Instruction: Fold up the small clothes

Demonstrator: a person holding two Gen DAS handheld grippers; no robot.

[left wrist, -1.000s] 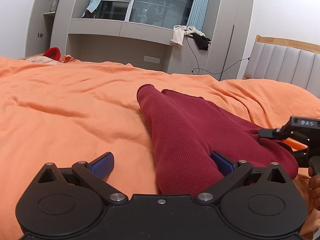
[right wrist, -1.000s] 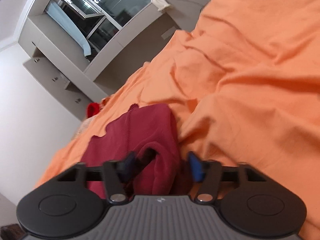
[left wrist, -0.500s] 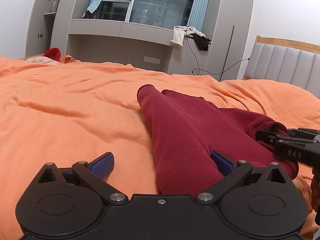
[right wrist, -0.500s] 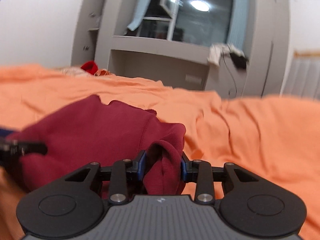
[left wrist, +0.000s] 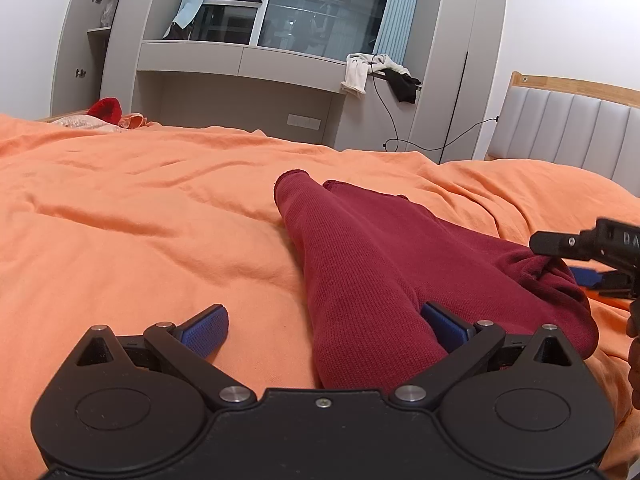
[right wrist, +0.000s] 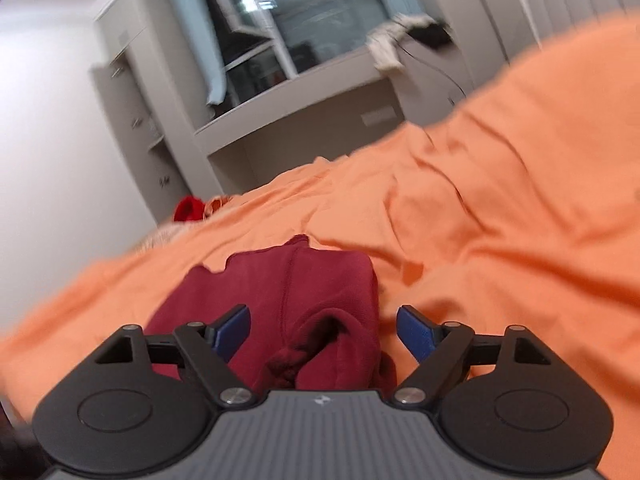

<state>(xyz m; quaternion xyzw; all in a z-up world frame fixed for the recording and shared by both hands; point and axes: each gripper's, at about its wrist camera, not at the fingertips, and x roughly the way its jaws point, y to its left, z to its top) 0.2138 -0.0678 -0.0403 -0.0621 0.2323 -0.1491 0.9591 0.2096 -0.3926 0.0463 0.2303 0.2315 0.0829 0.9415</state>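
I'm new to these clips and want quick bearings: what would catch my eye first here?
A dark red knitted garment lies stretched across a rumpled orange bedspread, the one dark shape on it. The left gripper sits wide open at its near end, one blue pad on the knit. The right gripper is opening over a bunched fold, its pads clear of the cloth.

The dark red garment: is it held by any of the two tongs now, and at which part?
Nothing is held. The right tongs are opening around the dark red garment at its bunched end; the left tongs stand wide open.
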